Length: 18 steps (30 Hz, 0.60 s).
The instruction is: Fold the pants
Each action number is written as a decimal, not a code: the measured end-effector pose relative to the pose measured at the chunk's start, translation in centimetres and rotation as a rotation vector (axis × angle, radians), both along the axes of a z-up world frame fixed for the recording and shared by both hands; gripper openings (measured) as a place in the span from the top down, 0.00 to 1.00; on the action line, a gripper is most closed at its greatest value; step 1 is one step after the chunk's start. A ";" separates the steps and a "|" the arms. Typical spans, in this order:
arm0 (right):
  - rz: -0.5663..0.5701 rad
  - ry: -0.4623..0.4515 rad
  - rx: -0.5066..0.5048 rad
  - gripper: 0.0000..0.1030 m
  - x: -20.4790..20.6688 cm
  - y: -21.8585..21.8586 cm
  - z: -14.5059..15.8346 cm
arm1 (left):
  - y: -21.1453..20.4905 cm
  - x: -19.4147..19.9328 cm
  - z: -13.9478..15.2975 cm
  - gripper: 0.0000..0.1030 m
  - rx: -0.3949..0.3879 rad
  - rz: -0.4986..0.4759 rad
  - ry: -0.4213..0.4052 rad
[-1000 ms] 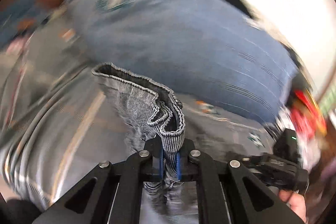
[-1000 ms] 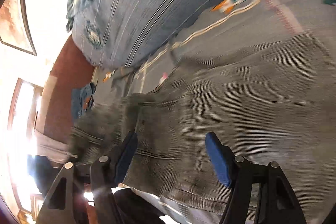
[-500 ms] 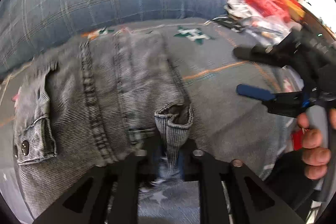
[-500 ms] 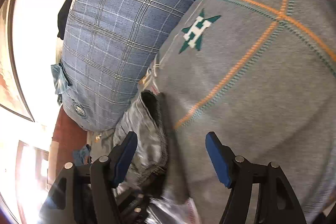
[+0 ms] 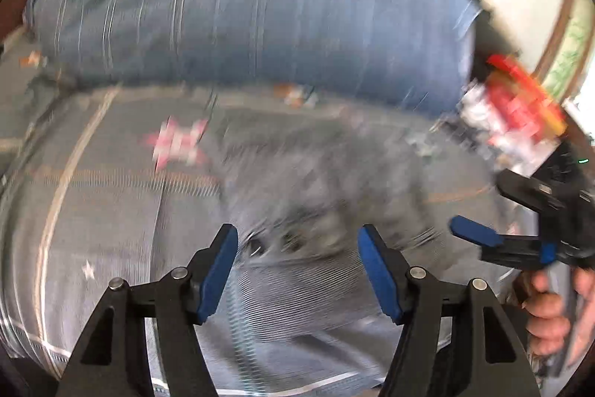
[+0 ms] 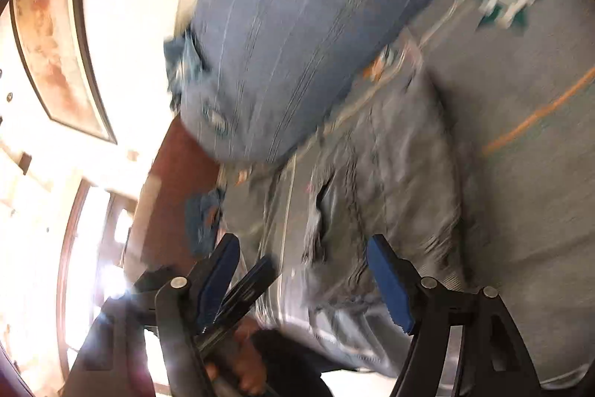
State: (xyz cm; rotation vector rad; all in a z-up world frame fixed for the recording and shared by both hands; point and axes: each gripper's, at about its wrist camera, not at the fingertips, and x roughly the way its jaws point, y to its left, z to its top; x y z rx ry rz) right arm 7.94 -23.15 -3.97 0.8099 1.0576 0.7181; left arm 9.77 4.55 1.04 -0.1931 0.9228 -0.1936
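Note:
The grey striped pants (image 5: pixel 327 196) lie bunched and folded on the grey blanket (image 5: pixel 104 211), blurred by motion. They also show in the right wrist view (image 6: pixel 386 181). My left gripper (image 5: pixel 297 270) is open and empty just in front of the pants. My right gripper (image 6: pixel 301 281) is open and empty over the pants' near edge. The right gripper also shows in the left wrist view (image 5: pixel 520 211) at the right, held by a hand, open. The left gripper's fingers (image 6: pixel 241 289) appear at the lower left of the right wrist view.
A big blue plaid pillow (image 5: pixel 241 10) lies behind the pants on the bed and also shows in the right wrist view (image 6: pixel 297 32). A red and white pile of clutter (image 5: pixel 513 114) sits at the right. A framed picture (image 6: pixel 52 36) hangs on the wall.
My left gripper has let go of the pants' hem and opened, and has pulled back. The pants now lie folded on the blanket. Both views are swinging fast.

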 end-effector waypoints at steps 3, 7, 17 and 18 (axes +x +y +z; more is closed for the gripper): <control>-0.038 0.125 -0.102 0.31 -0.6 -0.1 -5.0 | -0.3 0.9 -3.9 0.30 -0.031 -0.039 0.134; -0.059 0.128 -0.113 0.33 -1.2 -0.6 -3.3 | 1.1 0.5 -3.0 0.29 -0.092 -0.003 0.117; -0.029 -0.074 -0.104 0.31 4.0 2.2 3.6 | 0.5 0.7 -4.4 0.24 -0.016 -0.024 0.123; -0.005 -0.085 -0.093 0.30 5.2 3.0 4.2 | 0.3 0.7 -4.2 0.24 -0.009 -0.025 0.119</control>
